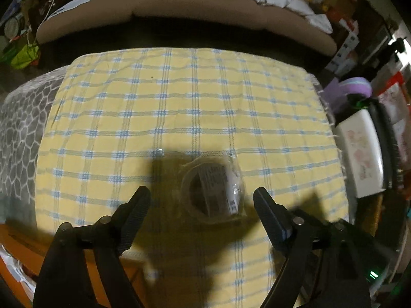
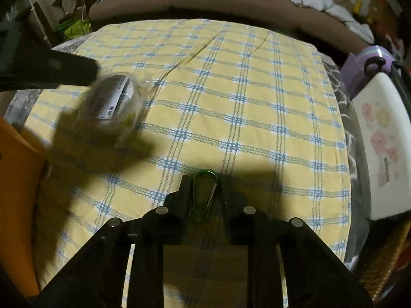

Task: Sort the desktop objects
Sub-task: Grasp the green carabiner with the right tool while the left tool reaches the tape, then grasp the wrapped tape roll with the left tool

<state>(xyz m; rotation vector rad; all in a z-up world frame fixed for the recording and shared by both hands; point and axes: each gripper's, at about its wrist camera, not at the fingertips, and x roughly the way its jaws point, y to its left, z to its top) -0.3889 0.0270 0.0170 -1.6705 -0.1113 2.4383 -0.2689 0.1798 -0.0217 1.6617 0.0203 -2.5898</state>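
A roll of clear tape in a plastic wrapper (image 1: 214,191) lies on the yellow checked cloth (image 1: 179,107). My left gripper (image 1: 201,197) is open, its two fingers spread either side of the roll, apart from it. The roll also shows in the right wrist view (image 2: 113,100) at the left, with one left-gripper finger (image 2: 64,70) beside it. My right gripper (image 2: 203,187) is shut on a green carabiner (image 2: 204,195), held just above the cloth (image 2: 257,107) near the front.
A white box with a flower print (image 1: 362,151) stands off the table's right edge, also in the right wrist view (image 2: 385,148). A purple container (image 2: 370,59) is behind it. A brown sofa (image 1: 179,5) runs along the back. An orange surface (image 2: 18,192) lies at the left.
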